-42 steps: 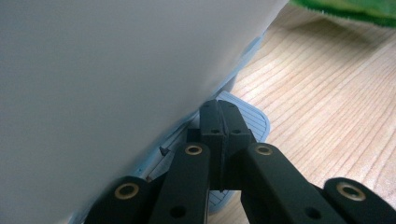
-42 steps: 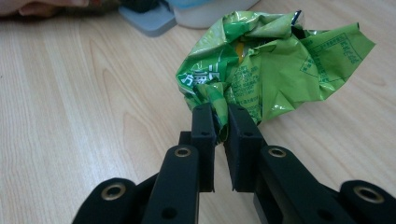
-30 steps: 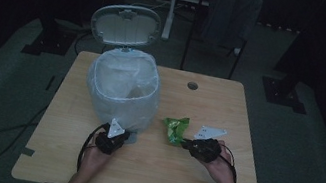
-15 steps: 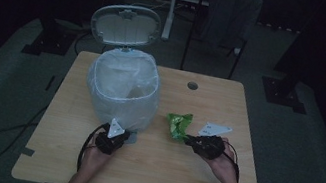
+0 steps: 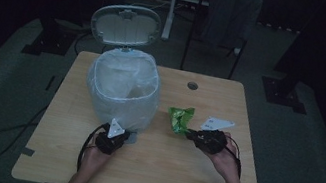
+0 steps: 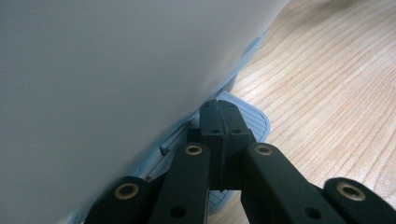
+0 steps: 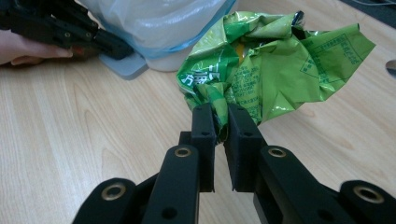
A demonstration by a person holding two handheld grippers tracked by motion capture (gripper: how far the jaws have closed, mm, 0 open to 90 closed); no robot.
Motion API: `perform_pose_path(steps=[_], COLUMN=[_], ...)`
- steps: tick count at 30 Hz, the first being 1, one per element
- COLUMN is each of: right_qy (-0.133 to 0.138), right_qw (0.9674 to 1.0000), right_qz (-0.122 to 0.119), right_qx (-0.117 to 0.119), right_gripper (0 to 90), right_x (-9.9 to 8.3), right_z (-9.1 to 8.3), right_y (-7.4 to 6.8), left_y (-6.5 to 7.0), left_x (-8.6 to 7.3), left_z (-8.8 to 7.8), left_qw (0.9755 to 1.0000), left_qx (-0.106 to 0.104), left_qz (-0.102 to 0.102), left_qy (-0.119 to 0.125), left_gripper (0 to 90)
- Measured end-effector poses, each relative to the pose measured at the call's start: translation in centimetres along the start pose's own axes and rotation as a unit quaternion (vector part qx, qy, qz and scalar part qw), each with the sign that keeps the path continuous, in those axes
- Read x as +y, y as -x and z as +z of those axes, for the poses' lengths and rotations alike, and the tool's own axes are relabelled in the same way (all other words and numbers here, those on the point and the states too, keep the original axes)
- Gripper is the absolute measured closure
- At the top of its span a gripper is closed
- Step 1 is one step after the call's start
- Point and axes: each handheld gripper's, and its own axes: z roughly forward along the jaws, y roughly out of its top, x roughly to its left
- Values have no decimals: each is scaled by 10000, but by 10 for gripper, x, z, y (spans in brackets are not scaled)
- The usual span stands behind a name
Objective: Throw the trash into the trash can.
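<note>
A pale blue pedal bin (image 5: 122, 95) lined with a clear bag stands on the wooden table (image 5: 152, 171), its lid (image 5: 124, 25) standing up. My left gripper (image 5: 127, 138) is shut, and its closed tips (image 6: 219, 119) rest on the bin's grey foot pedal (image 6: 256, 122) against the bin wall (image 6: 116, 70). My right gripper (image 5: 190, 134) is shut on a crumpled green wrapper (image 5: 180, 119), held to the right of the bin. In the right gripper view the jaws (image 7: 220, 119) pinch the wrapper's (image 7: 280, 60) lower left corner.
A round cable hole (image 5: 192, 85) sits near the table's far edge. A chair (image 5: 225, 16) stands beyond the table. In the right gripper view the left gripper (image 7: 60, 28) and pedal (image 7: 128, 66) lie far left, below the bag (image 7: 163, 18).
My right gripper has drifted slightly up and away from the person with the green wrapper in it. The left gripper has stayed on the pedal.
</note>
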Motion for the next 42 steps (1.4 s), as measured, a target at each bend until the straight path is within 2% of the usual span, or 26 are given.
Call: perform_pose_path(steps=[16, 32, 42], right_qy=[116, 179, 164], right_qw=[9998, 9996, 9993], right_qz=[-137, -186, -316], right_qx=[-54, -114, -127], right_gripper=[820, 820, 820], right_x=[26, 40, 52], right_z=[-16, -23, -23], right_y=[7, 10, 9], left_y=[0, 0, 0], left_x=[0, 0, 0], left_z=[0, 0, 0], left_qw=[10000, 10000, 10000], left_qx=[3, -3, 4], left_qz=[0, 2, 7], left_qy=[-2, -6, -6], left_gripper=[900, 900, 900])
